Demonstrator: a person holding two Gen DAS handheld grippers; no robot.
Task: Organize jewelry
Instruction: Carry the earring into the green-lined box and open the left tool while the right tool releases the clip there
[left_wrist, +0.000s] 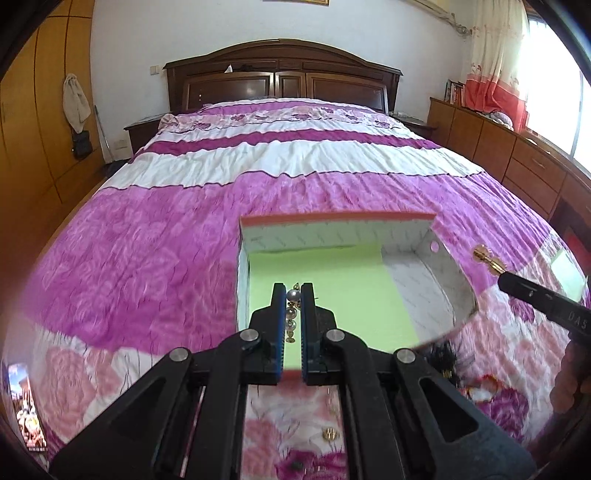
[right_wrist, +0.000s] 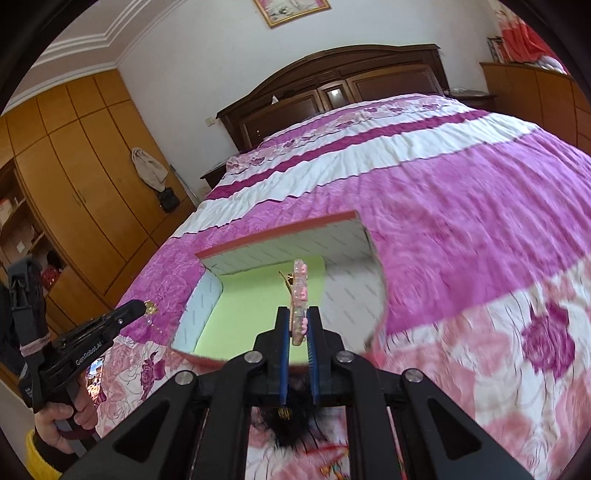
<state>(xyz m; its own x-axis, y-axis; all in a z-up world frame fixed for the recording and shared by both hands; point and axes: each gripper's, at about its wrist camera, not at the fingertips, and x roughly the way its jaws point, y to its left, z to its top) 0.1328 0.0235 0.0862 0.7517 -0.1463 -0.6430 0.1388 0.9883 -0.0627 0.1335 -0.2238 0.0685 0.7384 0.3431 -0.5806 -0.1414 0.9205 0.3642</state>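
My right hand-held gripper (right_wrist: 298, 326) pinches the pink hair clip (right_wrist: 299, 299), long axis pointing ahead toward the box (right_wrist: 280, 230) just below-forward, while my left hand-held gripper (left_wrist: 293, 295) pinches a pearl earring (left_wrist: 293, 295).

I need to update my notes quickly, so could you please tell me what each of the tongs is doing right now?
Left tongs: shut on a pearl piece.
Right tongs: shut on a pink hair clip.
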